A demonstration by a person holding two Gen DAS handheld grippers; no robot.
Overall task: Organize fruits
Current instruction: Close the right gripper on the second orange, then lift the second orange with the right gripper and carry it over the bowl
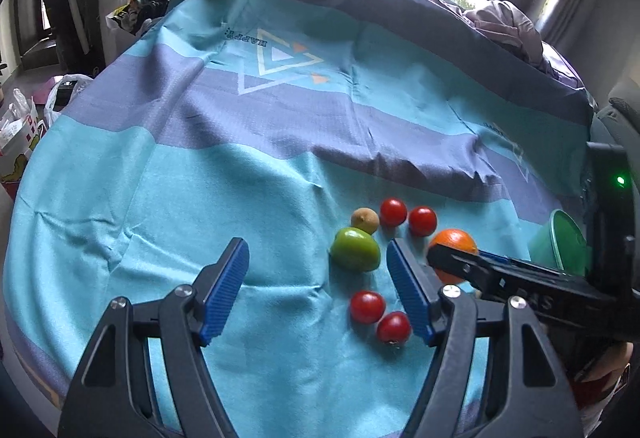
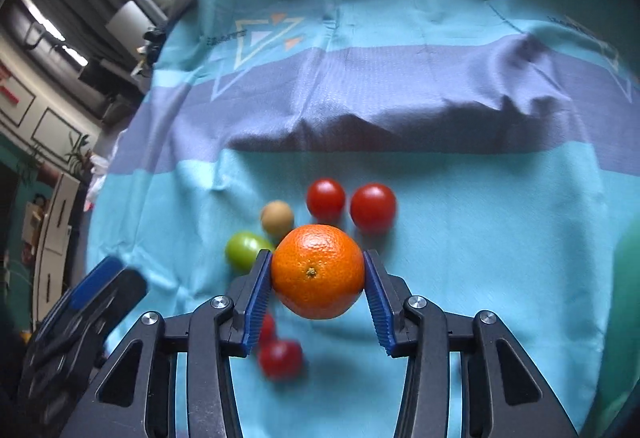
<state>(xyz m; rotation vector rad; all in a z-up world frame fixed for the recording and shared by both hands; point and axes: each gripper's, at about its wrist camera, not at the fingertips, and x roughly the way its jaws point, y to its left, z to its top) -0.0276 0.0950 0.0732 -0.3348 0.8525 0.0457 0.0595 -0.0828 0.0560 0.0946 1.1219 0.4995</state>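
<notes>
- Left tongs: the two blue-padded fingers are spread wide apart and hold nothing. They hover above the striped blue cloth.
- Green fruit: it lies on the cloth just ahead of the left tongs, nearer their right finger, without touching it.
- Small tan fruit: it sits directly behind the green fruit, touching or nearly touching it.
- Two red tomatoes and: they lie side by side between the left tongs' fingers, close to the right finger.
- Two further red tomatoes and: they lie next to each other on the cloth ahead of the right tongs, beyond the orange.
- Right tongs: both blue pads press against the sides of the orange, which is pinched between them near the fingertips, stem end facing the camera.
- Green cup: it lies on its side to the right of the right tongs, near the cloth edge.
</notes>
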